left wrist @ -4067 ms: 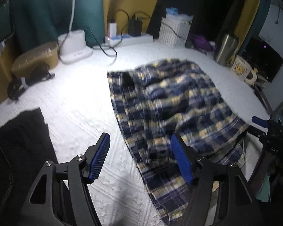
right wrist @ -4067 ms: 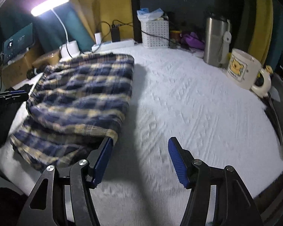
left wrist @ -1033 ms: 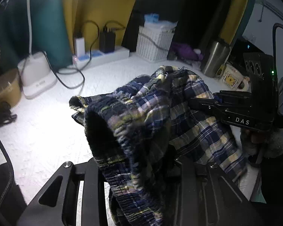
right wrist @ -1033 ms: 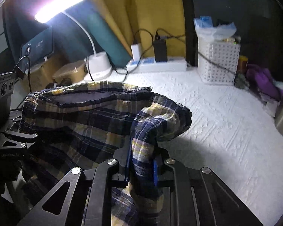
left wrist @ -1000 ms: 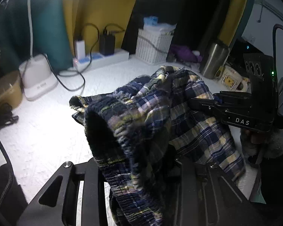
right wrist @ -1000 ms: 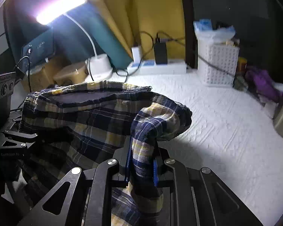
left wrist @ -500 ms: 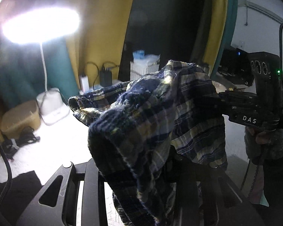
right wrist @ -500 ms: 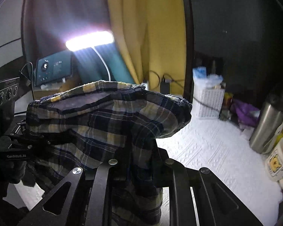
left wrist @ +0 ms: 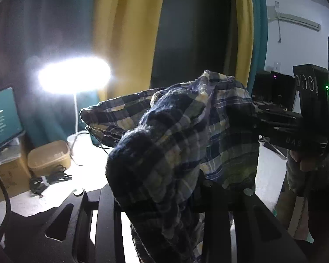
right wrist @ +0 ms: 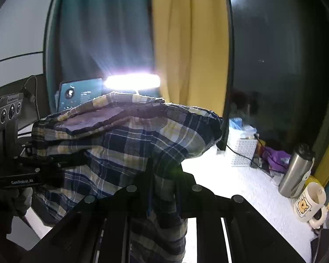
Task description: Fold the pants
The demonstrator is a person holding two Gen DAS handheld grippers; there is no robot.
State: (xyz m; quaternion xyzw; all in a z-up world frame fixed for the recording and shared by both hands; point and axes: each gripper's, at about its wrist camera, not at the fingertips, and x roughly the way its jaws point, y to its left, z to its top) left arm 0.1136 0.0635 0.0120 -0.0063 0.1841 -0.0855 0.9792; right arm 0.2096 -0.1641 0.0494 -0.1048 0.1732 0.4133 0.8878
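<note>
The blue, navy and yellow plaid cotton pants (left wrist: 186, 131) are held clear of the white textured tabletop (right wrist: 241, 188), suspended between the two tongs. The left tongs (left wrist: 162, 199) are clamped on a bunched, thick section of the fabric, so the fingers stand partly apart around the wad. The right tongs (right wrist: 162, 188) are clamped on a thinner gather of the same garment, the fingers nearly together. Their pads are hidden by cloth in both views.

The governing relation: the garment's upper edge runs roughly level from one set of tongs across to the other, and the remaining cloth hangs below that line. In the left wrist view the right tongs are seen at the far end of this edge; in the right wrist view the left tongs (right wrist: 50, 164) are seen likewise. Neither hand is judged nearer; the load is shared. The lower hem is not visible, so whether it clears the tabletop cannot be told.

The tabletop is brightly lit by a white gooseneck desk lamp (left wrist: 74, 76). At its rear and right a white perforated basket (right wrist: 243, 151), a stainless steel flask (right wrist: 296, 171) and a cream cartoon mug (right wrist: 309, 203) are placed, well apart from the garment. Yellow and teal curtains (right wrist: 190, 43) hang behind.

The next lowering is judged to require the central tabletop area.
</note>
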